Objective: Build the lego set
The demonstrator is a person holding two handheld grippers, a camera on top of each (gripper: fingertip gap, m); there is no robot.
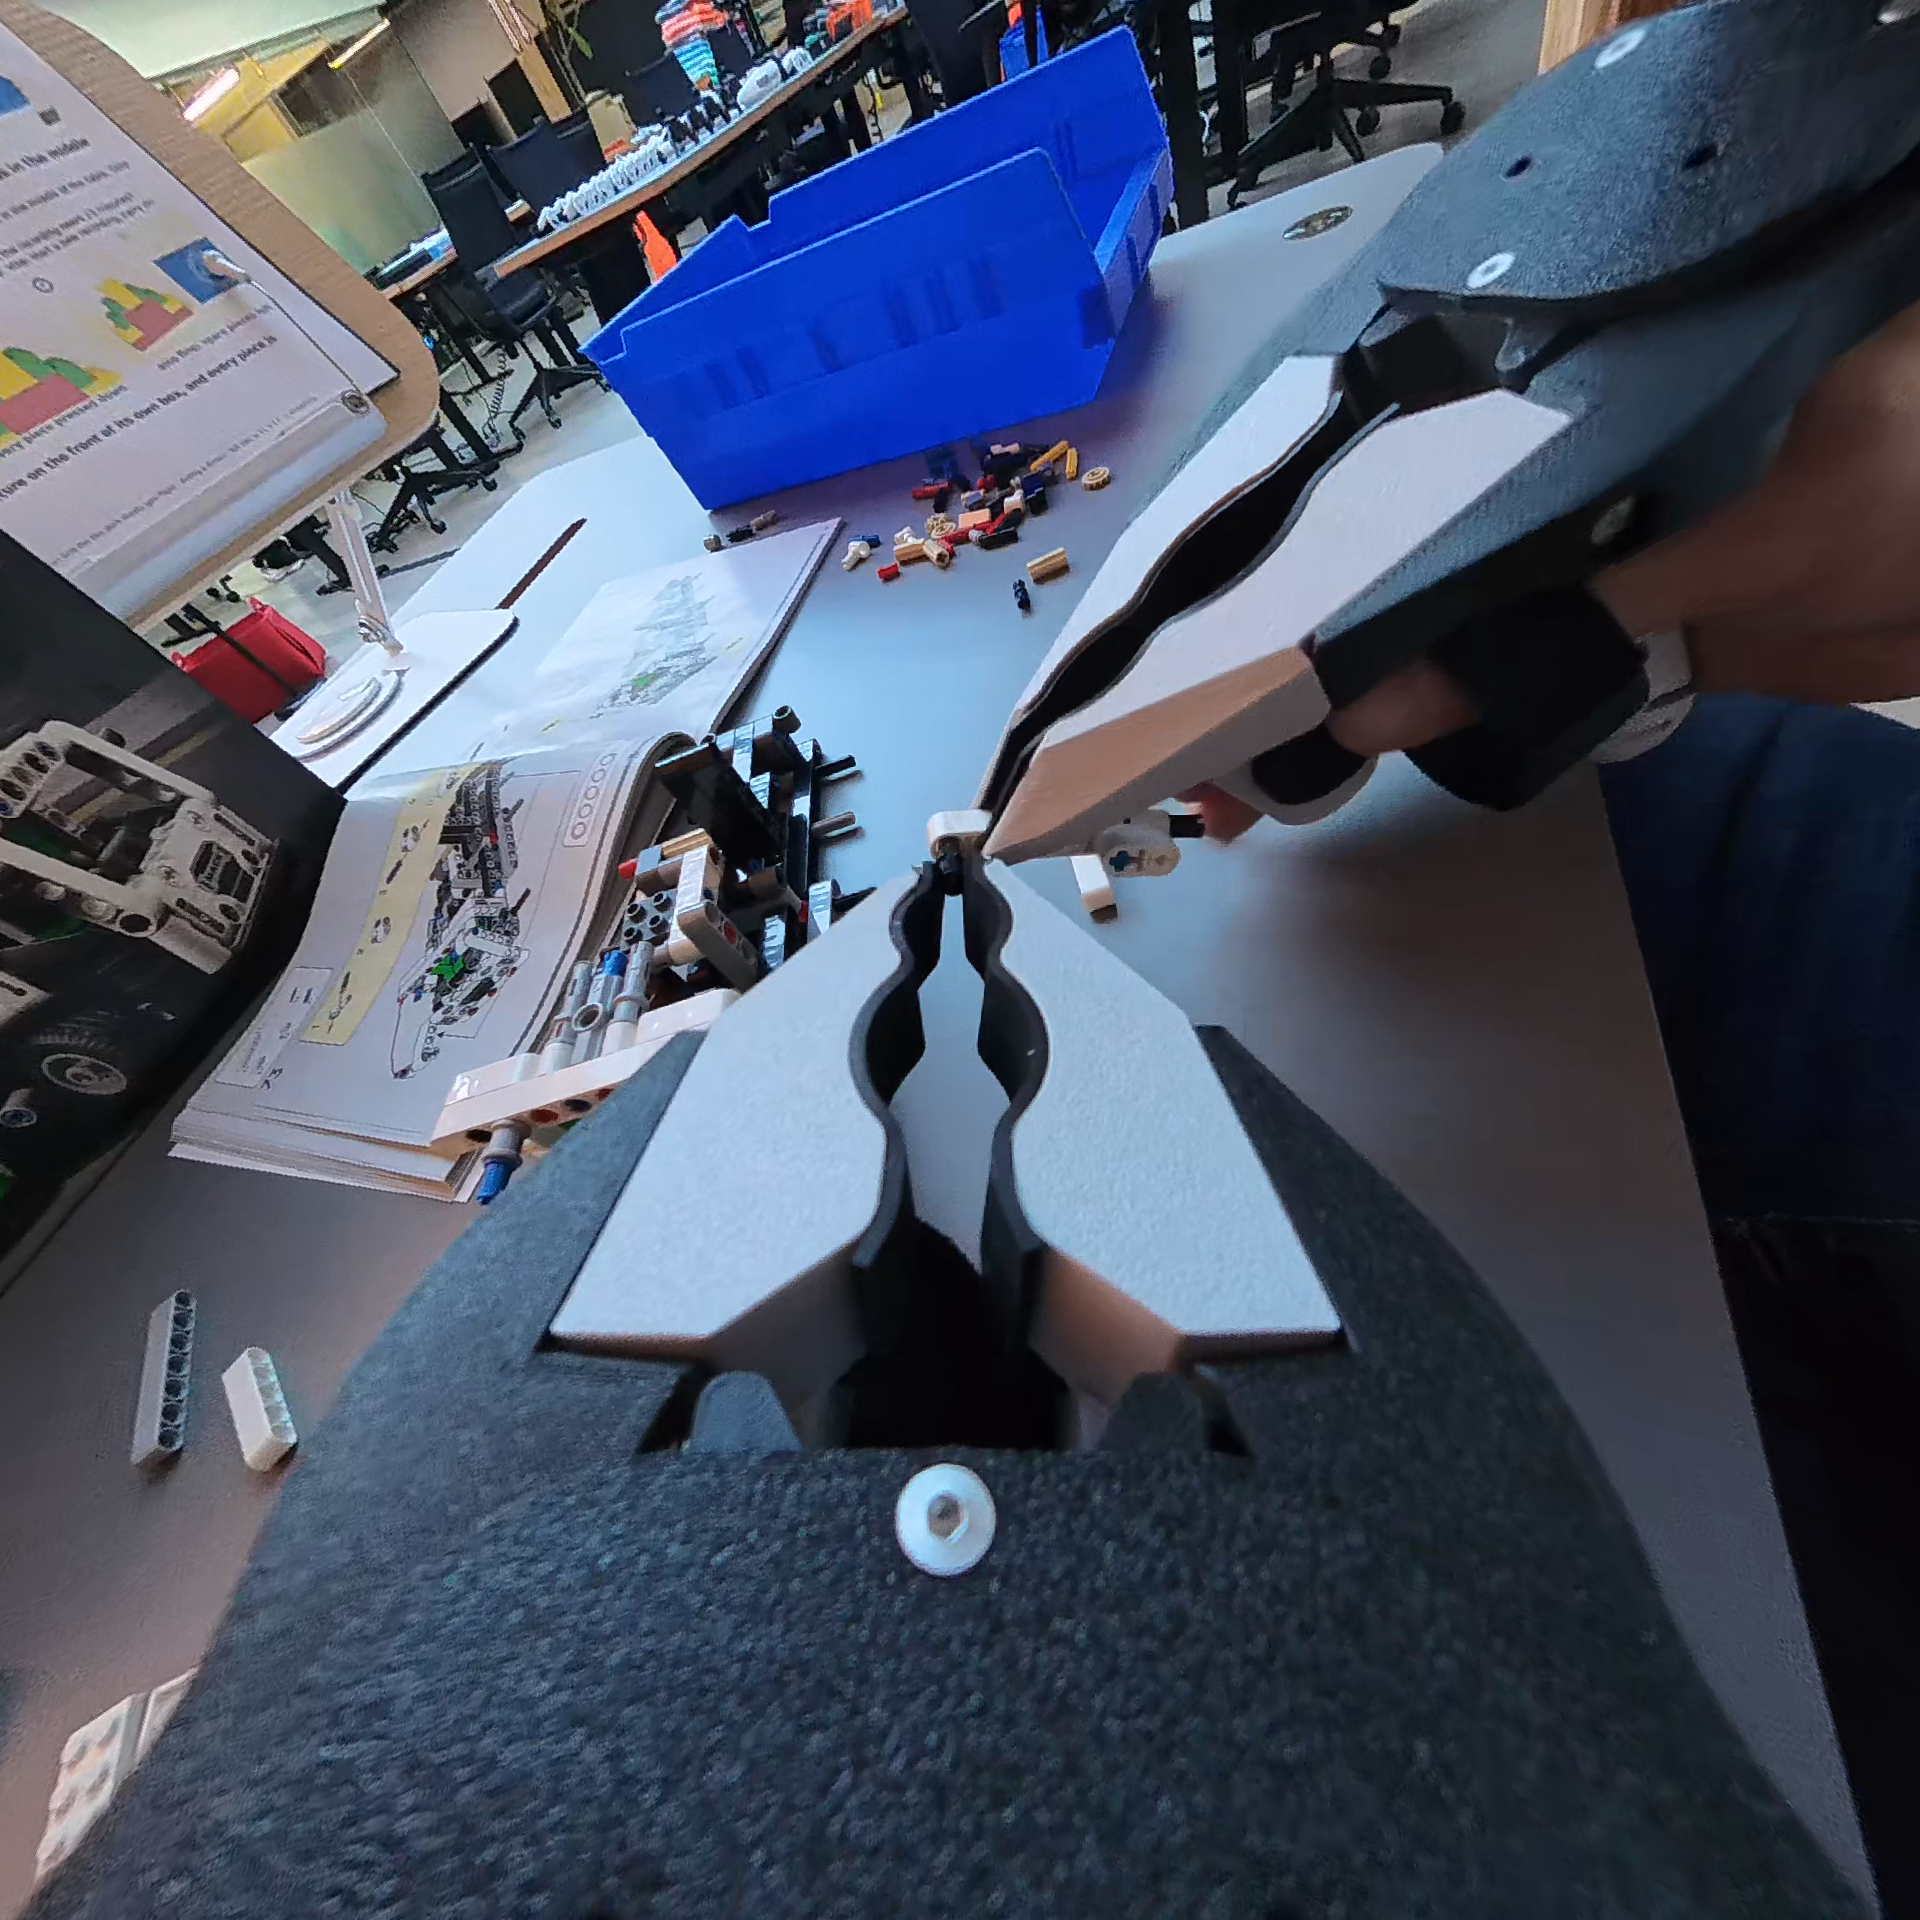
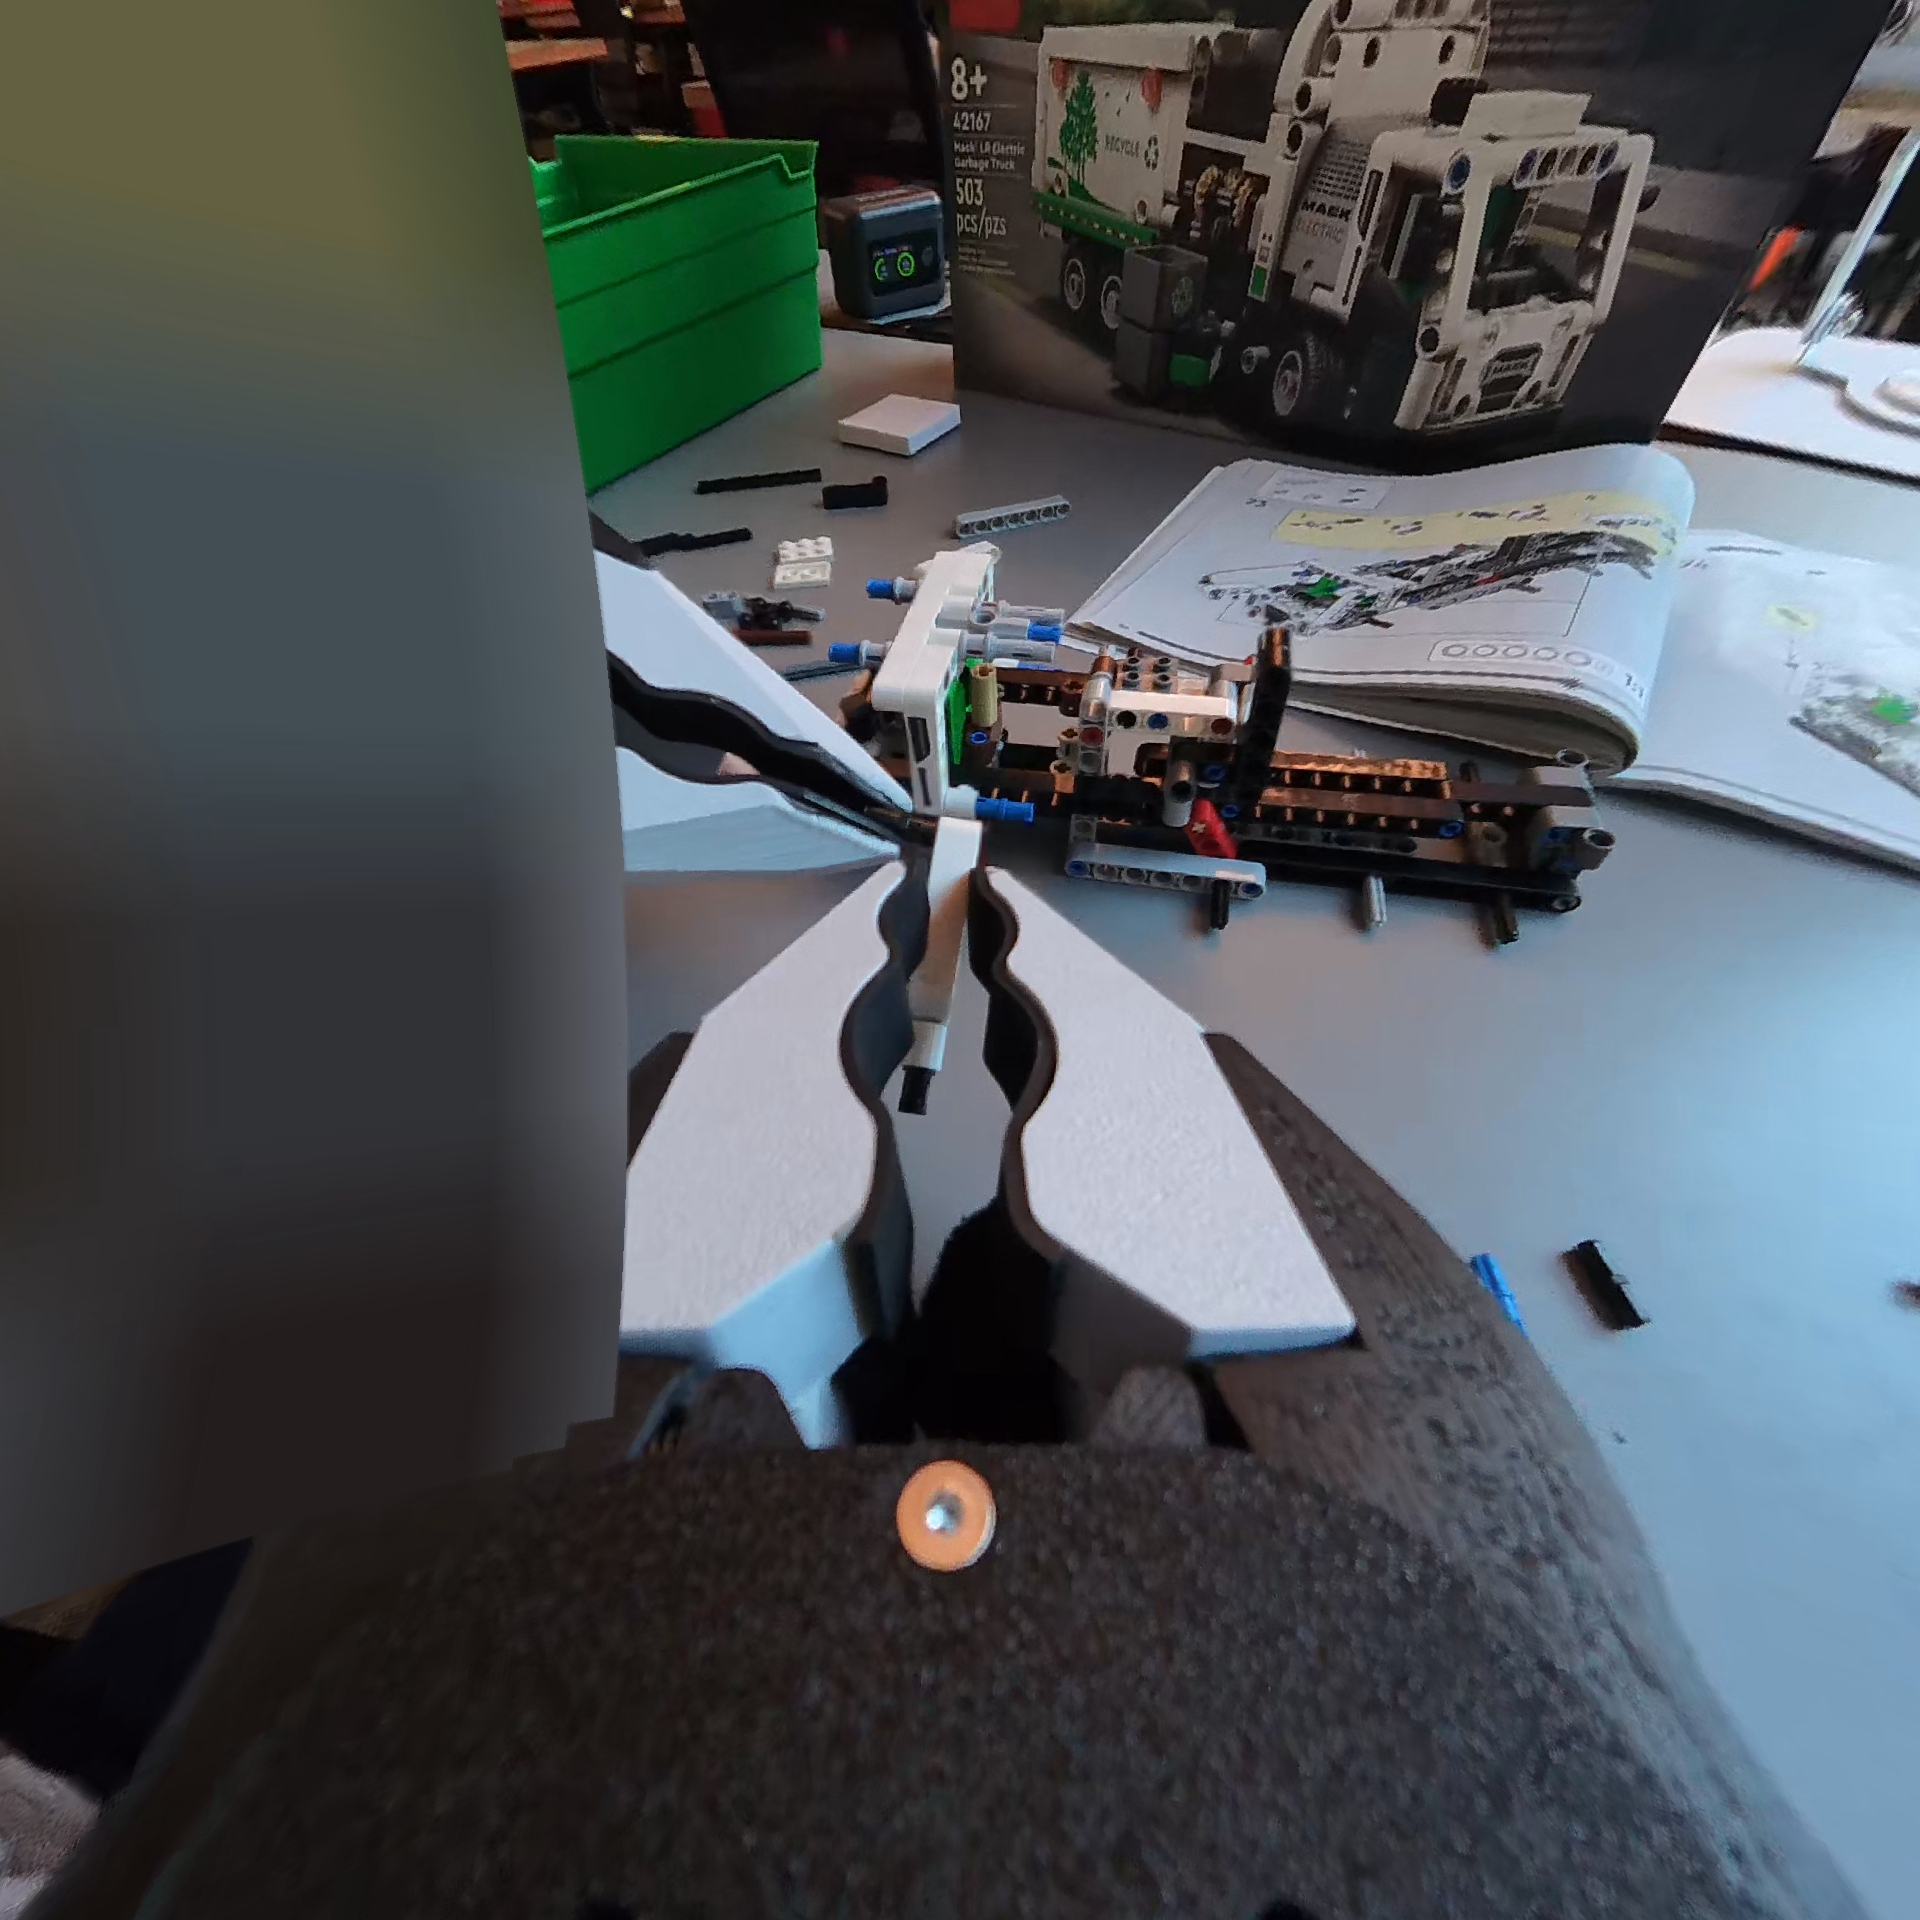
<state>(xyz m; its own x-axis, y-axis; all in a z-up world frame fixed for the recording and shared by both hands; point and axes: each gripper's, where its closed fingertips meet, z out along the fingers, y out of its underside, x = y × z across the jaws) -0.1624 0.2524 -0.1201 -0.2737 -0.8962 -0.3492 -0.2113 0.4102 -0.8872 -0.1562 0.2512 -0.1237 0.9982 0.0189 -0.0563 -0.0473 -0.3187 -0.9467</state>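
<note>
My left gripper (image 1: 951,873) is shut on a small black pin (image 1: 948,864), held at the end of a white beam (image 1: 954,827). My right gripper (image 2: 945,881) is shut on that white beam (image 2: 943,935), which runs back between its fingers and carries another black pin (image 2: 914,1091) at its rear end. The two grippers meet tip to tip above the table; the right one (image 1: 992,836) comes in from the upper right in the left wrist view, and the left one (image 2: 896,821) from the left in the right wrist view. The partly built truck chassis (image 2: 1195,769) lies just behind them.
An open instruction booklet (image 2: 1403,603) and the set's box (image 2: 1299,208) lie behind the chassis. A blue bin (image 1: 883,312) stands far back with a pile of loose parts (image 1: 987,509) before it. A green bin (image 2: 675,291) stands at the left. A grey beam (image 1: 166,1377) and a white beam (image 1: 260,1408) lie near me.
</note>
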